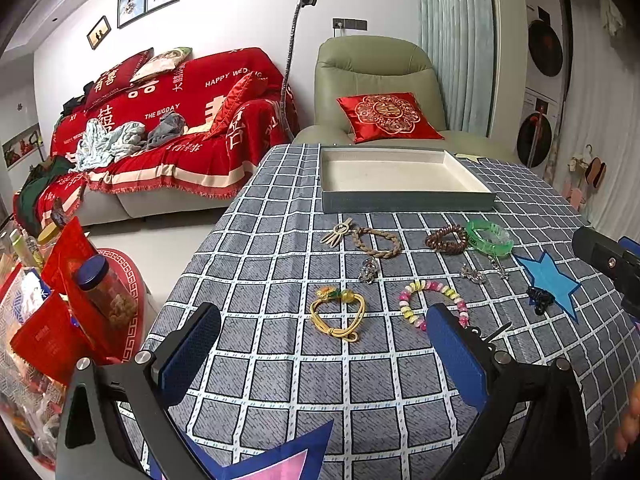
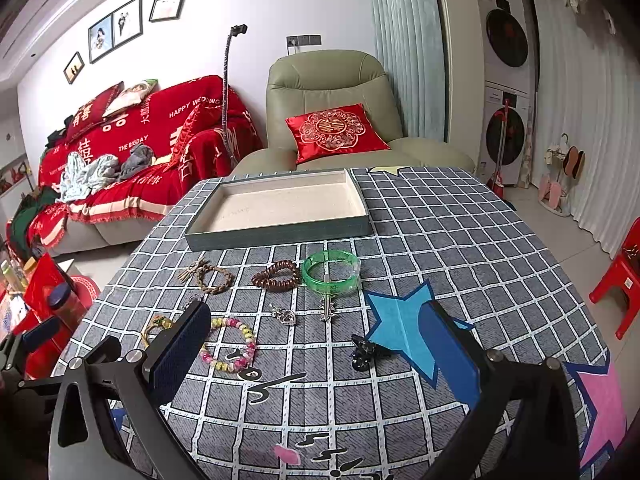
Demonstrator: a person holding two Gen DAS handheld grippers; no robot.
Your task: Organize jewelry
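Observation:
An empty grey tray with a cream lining (image 1: 404, 202) (image 2: 280, 234) sits at the far side of the checked tablecloth. In front of it lie a braided rope bracelet (image 1: 378, 242) (image 2: 214, 278), a brown bead bracelet (image 1: 446, 240) (image 2: 276, 276), a green bangle (image 1: 490, 236) (image 2: 330, 276), a yellow cord bracelet (image 1: 338, 314) (image 2: 158, 326), a pastel bead bracelet (image 1: 434, 304) (image 2: 232, 346), two silver charms (image 1: 368, 270) (image 2: 286, 316) and a black hair clip (image 1: 540, 300) (image 2: 364, 352). My left gripper (image 1: 324, 350) is open and empty above the near cloth. My right gripper (image 2: 316, 354) is open and empty above the clip.
A blue star patch (image 1: 550, 280) (image 2: 400, 332) and a pink star patch (image 2: 600, 404) lie on the cloth. A red-covered sofa (image 1: 168, 128) and a green armchair (image 1: 376, 80) stand behind the table. Red bags and jars (image 1: 76, 312) crowd the left. A red stool (image 2: 620, 276) stands on the right.

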